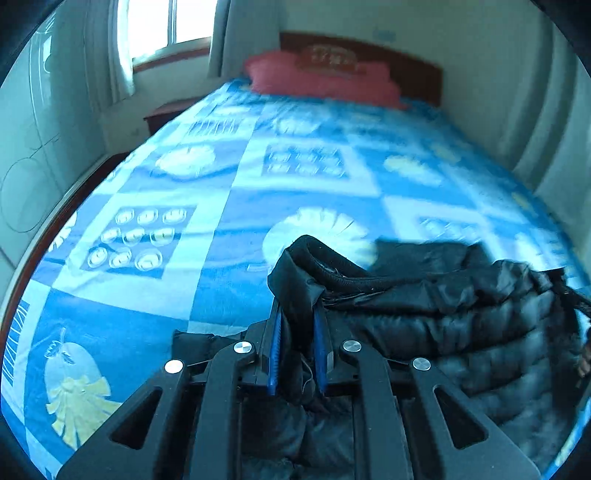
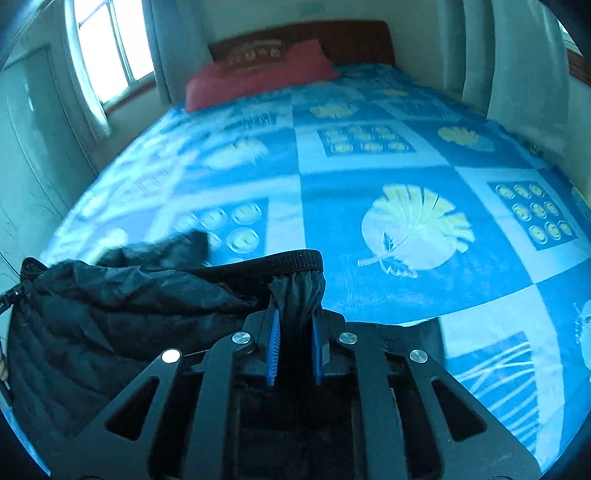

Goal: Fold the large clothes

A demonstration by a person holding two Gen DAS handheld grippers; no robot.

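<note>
My black quilted jacket [image 1: 461, 325] w/ ribbed black hem band [image 2: 273, 260]. Bedsheet [image 1: 229, 177] blue & white checks w/ pale yellow leaf prints. Pillow [image 2: 258, 74] red. Headboard [image 1: 413, 70] dark red-brown. My hand-held gripper pads [image 2: 273, 347] blue.

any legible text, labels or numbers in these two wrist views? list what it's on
None legible.
Headboard gold emblem: may be characters, too blurred to read.
Wall above the bed, small pale patch: too blurred to tell.
Black jacket, bedsheet, red pillow: no text visible.
</note>
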